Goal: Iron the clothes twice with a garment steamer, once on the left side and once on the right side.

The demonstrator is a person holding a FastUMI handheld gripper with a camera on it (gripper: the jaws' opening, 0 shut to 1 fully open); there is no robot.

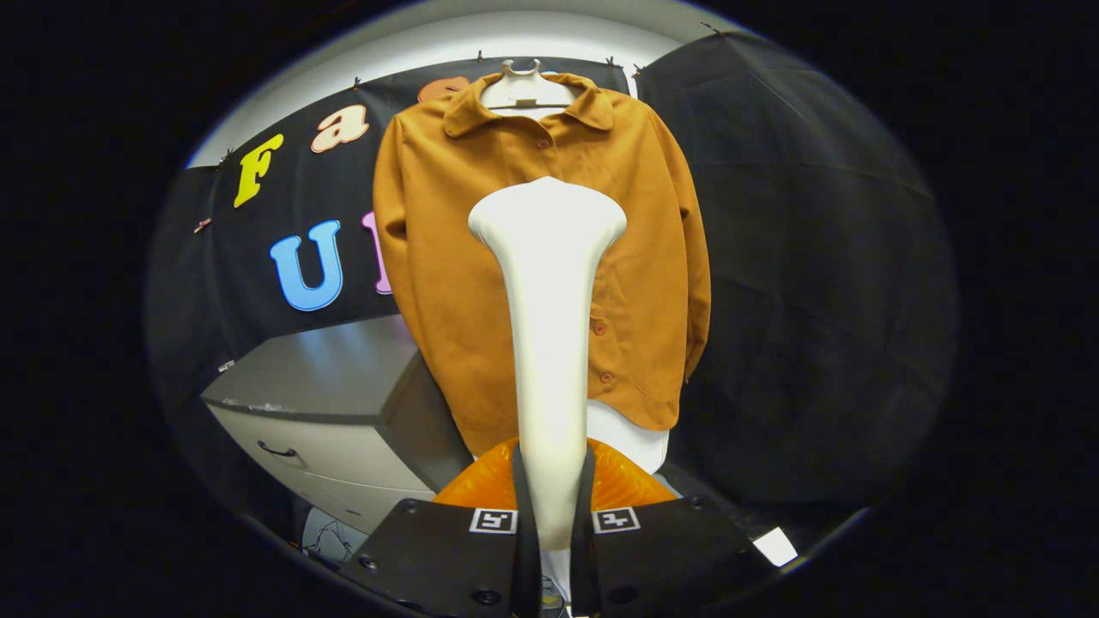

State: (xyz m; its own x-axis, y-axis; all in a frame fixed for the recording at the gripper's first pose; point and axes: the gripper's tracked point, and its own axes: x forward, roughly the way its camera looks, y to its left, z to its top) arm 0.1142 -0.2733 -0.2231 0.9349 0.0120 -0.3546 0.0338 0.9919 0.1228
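An orange-brown button-up jacket (446, 257) hangs on a white hanger (525, 86) against the dark booth wall. My gripper (554, 515) is shut on the white garment steamer (549, 326), both fingers pressing its slim handle. The steamer rises straight ahead from between the fingers, and its wide flat head sits in front of the jacket's chest, near the button line. Whether the head touches the fabric I cannot tell. An orange translucent part (627, 481) of the steamer shows just beyond the fingers.
A grey drawer cabinet (335, 403) with a dark handle stands to the left, below the jacket. A white garment edge (635, 438) hangs under the jacket's hem. Black cloth covers the wall to the right.
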